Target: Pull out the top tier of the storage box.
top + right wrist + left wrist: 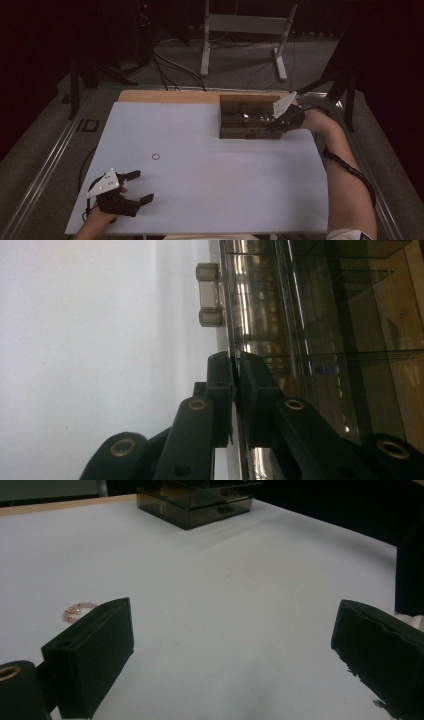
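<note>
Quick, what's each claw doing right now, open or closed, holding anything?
Left gripper: open, holding nothing, above the table.
Right gripper: closed on the front edge of the smoky drawer box.

overall light: pretty dim room, the back of the high view drops off to near black
brightest spot: the white table top (pixel 210 165), lit evenly from above, slightly bluish
shadows: soft, faint one stretching across the table from the smoky drawer box (pixel 197 502) in the left gripper view
glare: streaky highlights down the clear box wall (pixel 260 305) in the right gripper view
focus: left gripper (pixel 232 645) jaws soft and close; bead bracelet (pixel 77 611) a bit fuzzy
noise: grainy, low-res, dark corners
</note>
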`<state>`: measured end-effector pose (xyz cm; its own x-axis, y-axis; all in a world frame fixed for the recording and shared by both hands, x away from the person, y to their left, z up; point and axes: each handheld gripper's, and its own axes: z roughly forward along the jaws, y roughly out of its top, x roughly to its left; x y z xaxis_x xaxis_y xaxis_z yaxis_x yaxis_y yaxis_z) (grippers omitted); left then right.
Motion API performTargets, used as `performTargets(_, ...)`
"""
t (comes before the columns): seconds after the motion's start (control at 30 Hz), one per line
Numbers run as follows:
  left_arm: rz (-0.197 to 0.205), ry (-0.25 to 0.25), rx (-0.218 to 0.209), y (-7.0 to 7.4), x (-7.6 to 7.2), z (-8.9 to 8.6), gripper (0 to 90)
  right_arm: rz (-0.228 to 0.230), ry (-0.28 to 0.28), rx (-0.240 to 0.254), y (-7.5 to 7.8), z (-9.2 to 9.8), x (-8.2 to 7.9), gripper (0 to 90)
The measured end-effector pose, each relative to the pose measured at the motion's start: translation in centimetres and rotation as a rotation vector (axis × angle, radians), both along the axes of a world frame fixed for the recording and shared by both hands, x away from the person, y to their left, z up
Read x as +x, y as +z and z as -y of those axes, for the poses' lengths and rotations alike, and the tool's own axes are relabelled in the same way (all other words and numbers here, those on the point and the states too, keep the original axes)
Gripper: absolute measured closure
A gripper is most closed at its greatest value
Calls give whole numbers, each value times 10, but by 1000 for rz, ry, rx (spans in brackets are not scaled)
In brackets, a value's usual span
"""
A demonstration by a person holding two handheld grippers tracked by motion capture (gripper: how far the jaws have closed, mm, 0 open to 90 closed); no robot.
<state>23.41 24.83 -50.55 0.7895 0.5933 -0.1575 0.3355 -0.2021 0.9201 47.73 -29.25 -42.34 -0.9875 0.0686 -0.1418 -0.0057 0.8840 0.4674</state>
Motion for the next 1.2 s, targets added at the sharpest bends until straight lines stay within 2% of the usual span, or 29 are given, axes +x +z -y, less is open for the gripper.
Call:
performTargets(0.13, -1, 3, -1, 0, 0, 0, 52, -12, 14, -1, 1, -1, -1, 857)
performTargets(0.4, -1, 4, 1, 0, 0, 0, 52, -36, 36, 28, 2, 2, -8, 865)
performTargets(0.57, 0, 3, 2, 0, 0, 0, 52, -37, 48, 32, 1, 2, -15, 869)
performTargets(0.83, 1, 5, 2, 0, -1, 0, 52, -36, 53, 73, -1, 7, -27, 870)
performTargets(1.03, 0, 5, 1, 0, 0, 0, 52, -32, 78, 67, 0, 8, -34, 871)
performTargets(1.2, 0, 6, 1, 0, -1, -1, 52, -37, 71, 73, -1, 11, -35, 872)
